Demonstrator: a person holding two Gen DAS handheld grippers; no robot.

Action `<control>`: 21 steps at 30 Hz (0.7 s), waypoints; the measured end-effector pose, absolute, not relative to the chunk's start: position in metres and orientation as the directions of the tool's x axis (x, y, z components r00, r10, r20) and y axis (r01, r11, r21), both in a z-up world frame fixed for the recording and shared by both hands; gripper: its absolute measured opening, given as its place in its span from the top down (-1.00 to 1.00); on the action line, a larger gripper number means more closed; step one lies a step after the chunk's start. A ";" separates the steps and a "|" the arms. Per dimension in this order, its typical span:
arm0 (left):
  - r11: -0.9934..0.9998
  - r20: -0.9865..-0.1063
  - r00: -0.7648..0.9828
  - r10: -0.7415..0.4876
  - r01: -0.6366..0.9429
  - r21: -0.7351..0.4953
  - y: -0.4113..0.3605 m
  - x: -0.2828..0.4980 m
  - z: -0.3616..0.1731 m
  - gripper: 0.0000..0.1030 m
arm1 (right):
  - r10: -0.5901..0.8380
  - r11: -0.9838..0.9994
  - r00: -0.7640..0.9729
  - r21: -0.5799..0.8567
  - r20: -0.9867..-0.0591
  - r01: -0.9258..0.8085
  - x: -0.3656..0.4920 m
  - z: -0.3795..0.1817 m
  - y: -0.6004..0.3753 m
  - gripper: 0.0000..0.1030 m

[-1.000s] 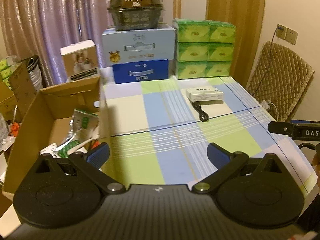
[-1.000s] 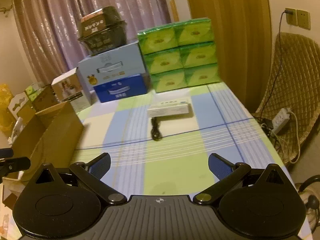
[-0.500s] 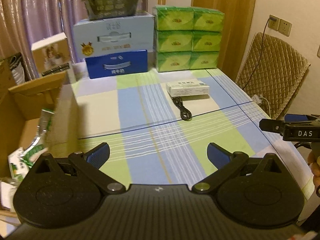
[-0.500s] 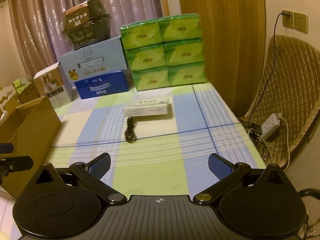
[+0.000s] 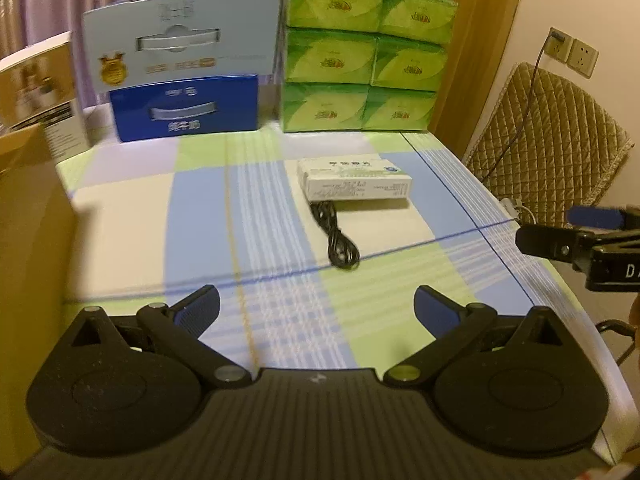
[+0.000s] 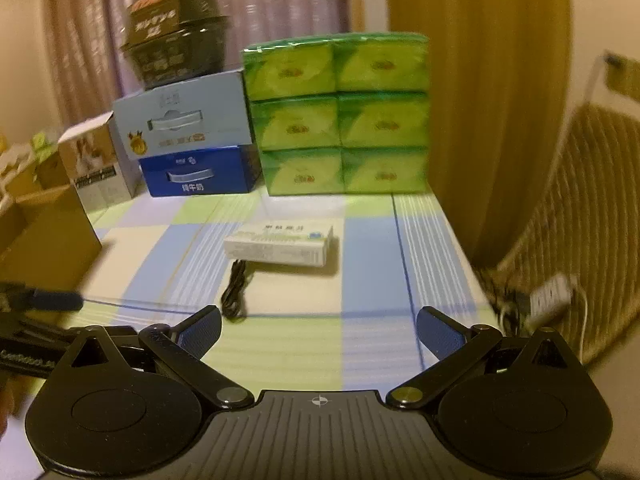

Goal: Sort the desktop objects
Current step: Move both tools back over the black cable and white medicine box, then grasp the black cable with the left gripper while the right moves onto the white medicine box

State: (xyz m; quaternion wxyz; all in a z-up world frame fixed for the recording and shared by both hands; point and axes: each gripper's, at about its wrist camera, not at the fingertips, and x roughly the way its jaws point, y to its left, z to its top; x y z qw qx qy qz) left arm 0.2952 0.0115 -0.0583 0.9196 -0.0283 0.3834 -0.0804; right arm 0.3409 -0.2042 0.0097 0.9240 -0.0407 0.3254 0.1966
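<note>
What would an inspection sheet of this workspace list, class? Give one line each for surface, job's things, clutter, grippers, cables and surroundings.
Surface: checked tablecloth in green, blue and cream covers the table.
Job's things: white box lies flat mid-table; coiled black cable lies just in front of it.
Clutter: green tissue packs, pale blue carton on a dark blue carton, and a black bowl on top, all at the far edge.
Grippers: left gripper and right gripper both open, empty, above the near edge.
Cables: wall plug cord over the chair.
Surroundings: cardboard box, curtains, quilted chair.
</note>
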 end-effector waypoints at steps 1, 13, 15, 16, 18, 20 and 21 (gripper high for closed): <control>0.986 -0.701 0.694 -0.168 0.128 -0.109 0.009 0.303 -0.062 -0.97 | 0.340 0.914 0.708 0.041 -0.619 -0.403 0.348 0.006 -0.204 -0.96; 0.983 -0.709 0.682 -0.180 0.152 -0.103 -0.009 0.376 -0.102 -0.57 | 0.428 0.762 0.625 -0.111 -0.653 -0.638 0.431 -0.042 -0.186 -0.96; 0.982 -0.718 0.672 -0.183 0.156 -0.104 -0.011 0.388 -0.109 -0.39 | 0.440 0.745 0.616 -0.117 -0.653 -0.657 0.444 -0.048 -0.185 -0.96; 0.982 -0.722 0.667 -0.182 0.158 -0.102 -0.012 0.393 -0.112 -0.24 | 0.448 0.740 0.613 -0.115 -0.651 -0.663 0.448 -0.049 -0.186 -0.96; 0.981 -0.732 0.655 -0.186 0.163 -0.103 -0.014 0.400 -0.118 0.00 | 0.471 0.719 0.603 -0.116 -0.643 -0.686 0.457 -0.052 -0.184 -0.96; 0.978 -0.732 0.651 -0.199 0.174 -0.111 -0.016 0.403 -0.122 0.25 | 0.485 0.687 0.593 -0.140 -0.643 -0.713 0.464 -0.056 -0.177 -0.96; 0.977 -0.732 0.649 -0.206 0.183 -0.112 -0.016 0.403 -0.124 0.30 | 0.490 0.667 0.589 -0.158 -0.643 -0.728 0.467 -0.058 -0.173 -0.96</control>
